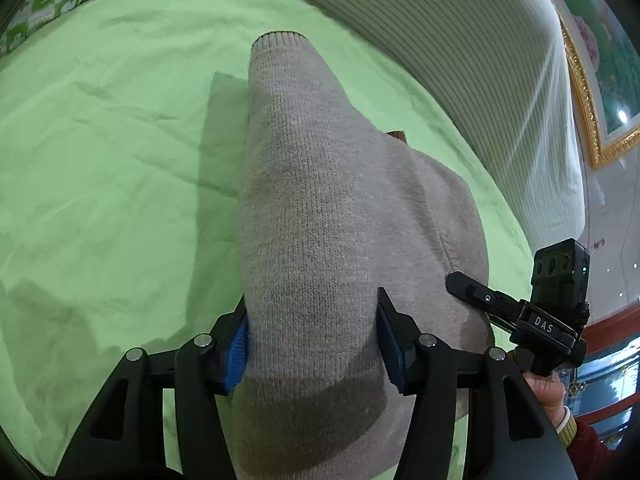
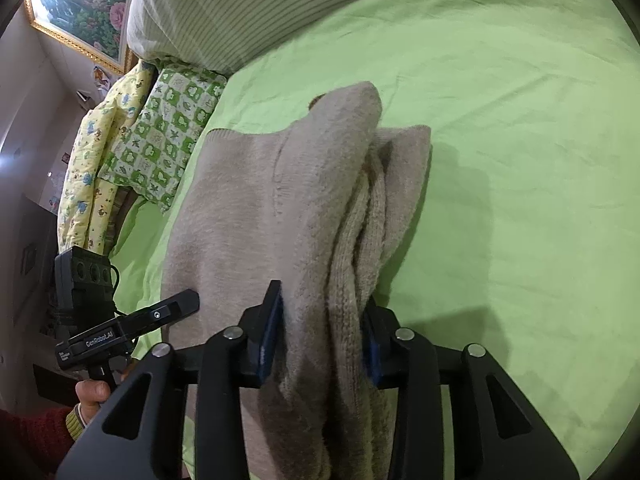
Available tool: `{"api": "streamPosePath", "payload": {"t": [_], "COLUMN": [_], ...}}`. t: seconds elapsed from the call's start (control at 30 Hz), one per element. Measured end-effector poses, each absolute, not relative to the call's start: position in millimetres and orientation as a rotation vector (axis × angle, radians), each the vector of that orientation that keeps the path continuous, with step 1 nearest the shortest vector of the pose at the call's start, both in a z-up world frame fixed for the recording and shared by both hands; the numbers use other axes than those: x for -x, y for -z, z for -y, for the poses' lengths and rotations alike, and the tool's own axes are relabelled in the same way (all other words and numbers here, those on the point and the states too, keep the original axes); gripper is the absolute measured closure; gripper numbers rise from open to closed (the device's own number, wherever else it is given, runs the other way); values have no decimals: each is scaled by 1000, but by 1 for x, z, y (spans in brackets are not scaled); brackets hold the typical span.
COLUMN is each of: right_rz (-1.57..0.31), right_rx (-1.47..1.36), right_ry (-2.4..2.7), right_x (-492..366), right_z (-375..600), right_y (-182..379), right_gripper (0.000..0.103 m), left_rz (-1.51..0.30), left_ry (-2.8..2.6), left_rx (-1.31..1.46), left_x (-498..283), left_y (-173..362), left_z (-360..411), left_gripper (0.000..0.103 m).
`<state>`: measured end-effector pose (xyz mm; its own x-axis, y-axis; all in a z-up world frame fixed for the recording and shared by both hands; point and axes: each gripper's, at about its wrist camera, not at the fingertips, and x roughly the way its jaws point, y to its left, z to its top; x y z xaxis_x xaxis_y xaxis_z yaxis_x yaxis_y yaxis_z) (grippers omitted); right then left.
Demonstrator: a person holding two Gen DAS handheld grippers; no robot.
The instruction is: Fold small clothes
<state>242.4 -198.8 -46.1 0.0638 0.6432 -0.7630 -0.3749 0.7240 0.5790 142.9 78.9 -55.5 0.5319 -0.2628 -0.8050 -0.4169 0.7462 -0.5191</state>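
A beige knit sweater (image 1: 320,208) lies partly folded on a green bedsheet (image 1: 104,152). My left gripper (image 1: 312,336) is shut on a thick fold of it, the cloth bulging between the blue pads, with a sleeve end reaching away from me. My right gripper (image 2: 324,332) is shut on several stacked layers of the same sweater (image 2: 280,200) at its other side. Each gripper also shows in the other's view, the right one (image 1: 476,292) and the left one (image 2: 176,308), beside the sweater's edge.
A striped white-green pillow or duvet (image 1: 460,40) lies along the far side of the bed. A green checked pillow (image 2: 168,136) and a yellow patterned quilt (image 2: 92,168) sit at the bed's edge. A framed floral picture (image 2: 88,4) hangs on the wall.
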Motion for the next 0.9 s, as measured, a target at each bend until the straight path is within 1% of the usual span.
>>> {"api": "streamPosePath", "payload": {"t": [0.03,0.1,0.17,0.2,0.33,0.4,0.5,0.6,0.77,0.9], "right_rz": [-1296,-1288,-1280,-1280,-1268,-1257,-1243,-1233,-1211,-1169], "right_rx": [-249,-247,-237,-236,-236,-228,-213,-198,-204,-204], "right_ry": [-774,-774,-771,-767,-749,-735,-712,-685,-618,-613], "right_x": [-243,-244,-245,-246,-246,-244,-240,-237,-230,-218], "right_z": [199,200,201,202,203,202,202,203,214,220], "right_y": [48,50,52,53,52,50,45,40,29,11], "right_gripper": [57,54,52,49,46,45,45,45,45,45], "left_rz": [-1031,-1034,-1039,-1041,-1058,-1077,-1094,-1113,-1103,-1100], "left_ry": [-102,-104,-113,-118,-150,-172,-205,-255,-294,-299], "left_rx": [757,759,755,752,725,706,669,603,515,508], "left_x": [-143,-141,-142,-146,-142,-142,-138,-139,-134,-126], "left_y": [56,57,58,56,52,48,44,34,19,12], "left_z": [-79,-81,-81,-78,-77,-74,-75,-68,-58,-55], "left_gripper": [45,44,40,39,33,29,28,23,23,23]}}
